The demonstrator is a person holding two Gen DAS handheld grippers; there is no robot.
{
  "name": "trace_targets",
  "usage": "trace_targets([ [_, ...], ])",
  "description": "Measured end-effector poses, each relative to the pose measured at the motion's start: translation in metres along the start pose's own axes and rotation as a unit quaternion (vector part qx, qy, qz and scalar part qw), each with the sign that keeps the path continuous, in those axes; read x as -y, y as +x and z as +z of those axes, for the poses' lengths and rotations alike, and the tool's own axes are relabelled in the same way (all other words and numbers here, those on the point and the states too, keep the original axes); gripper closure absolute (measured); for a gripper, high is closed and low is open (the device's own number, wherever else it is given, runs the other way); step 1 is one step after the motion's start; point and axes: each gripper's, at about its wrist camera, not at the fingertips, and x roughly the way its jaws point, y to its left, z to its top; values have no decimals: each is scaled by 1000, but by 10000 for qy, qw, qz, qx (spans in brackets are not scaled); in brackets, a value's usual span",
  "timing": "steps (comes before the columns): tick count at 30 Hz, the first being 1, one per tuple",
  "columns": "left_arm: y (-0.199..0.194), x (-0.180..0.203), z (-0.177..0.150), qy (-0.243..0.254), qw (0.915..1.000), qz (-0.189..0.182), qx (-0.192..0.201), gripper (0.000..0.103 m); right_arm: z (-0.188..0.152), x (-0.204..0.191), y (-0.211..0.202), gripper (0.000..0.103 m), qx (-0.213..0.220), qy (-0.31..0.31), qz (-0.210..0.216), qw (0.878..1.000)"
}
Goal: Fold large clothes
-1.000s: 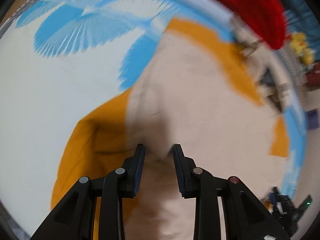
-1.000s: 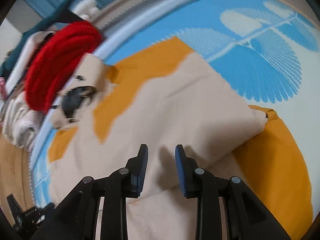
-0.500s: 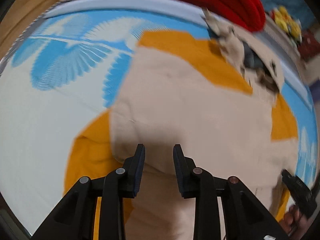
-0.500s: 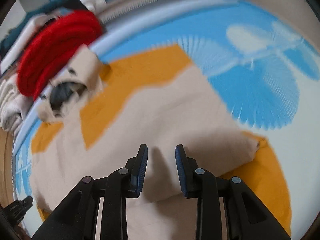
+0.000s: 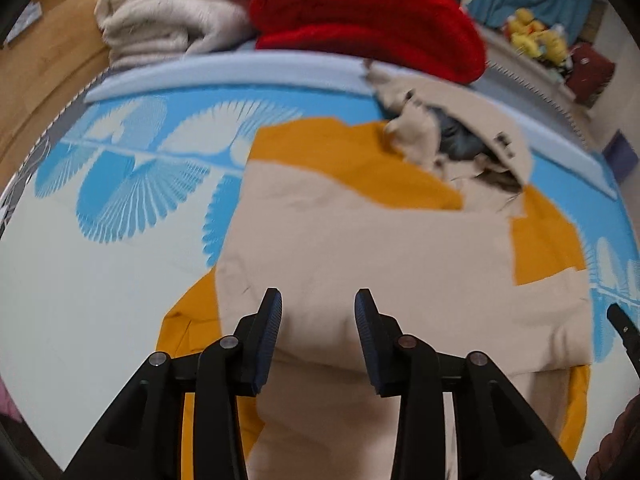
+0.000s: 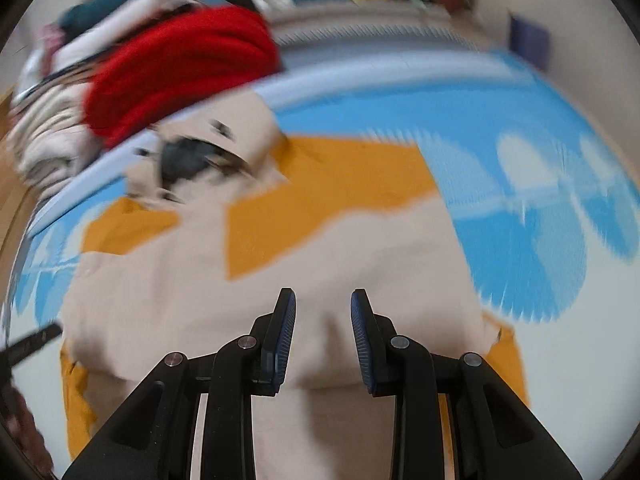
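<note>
Spread on a blue-and-white patterned mat (image 5: 120, 184), the beige-and-orange garment (image 5: 360, 240) lies under and ahead of both the left gripper (image 5: 318, 312) and right gripper (image 6: 323, 312), jaws parted and empty; soft, limp cloth is judged best pinched at the folded edge just beneath the jaws.

Left wrist view: garment (image 5: 360, 248) spread on the mat (image 5: 80, 280), filling centre and lower frame. Its hood (image 5: 460, 136) lies at the upper right of the garment, by the mat's far edge. Folded knit (image 5: 360, 28) at top centre, beyond that edge; folded blanket (image 5: 168, 20) to its left, upper left of frame. Plush toys (image 5: 536, 38) upper right, well behind. Left gripper (image 5: 318, 308) at bottom centre, over the garment's near part.

Right wrist view: right gripper (image 6: 323, 308) at bottom centre, over the garment (image 6: 320, 264); hood (image 6: 208, 148) upper left.
</note>
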Motion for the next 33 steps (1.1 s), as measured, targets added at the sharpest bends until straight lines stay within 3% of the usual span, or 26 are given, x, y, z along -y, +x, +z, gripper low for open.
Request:
trace_targets([
  [5,-15,10,-2,80,9995,-104,283,60,6,-27,-37,73,599,-492,123,9969],
  [12,-38,20,-11,85,9965,-111,824,57,4,-24,-57,73,668,-319,179,9971],
  [19,-32,29,-16,230,9976,-126,646,59,-1,-27,-69,73,786,-389,186,9960],
  [27,-38,43,-21,568,9950,3,820,59,-4,-26,-80,73,944,-612,81,9936],
  [33,-43,47,-19,561,9938,-132,947,59,-2,-18,-80,73,953,-579,41,9938],
])
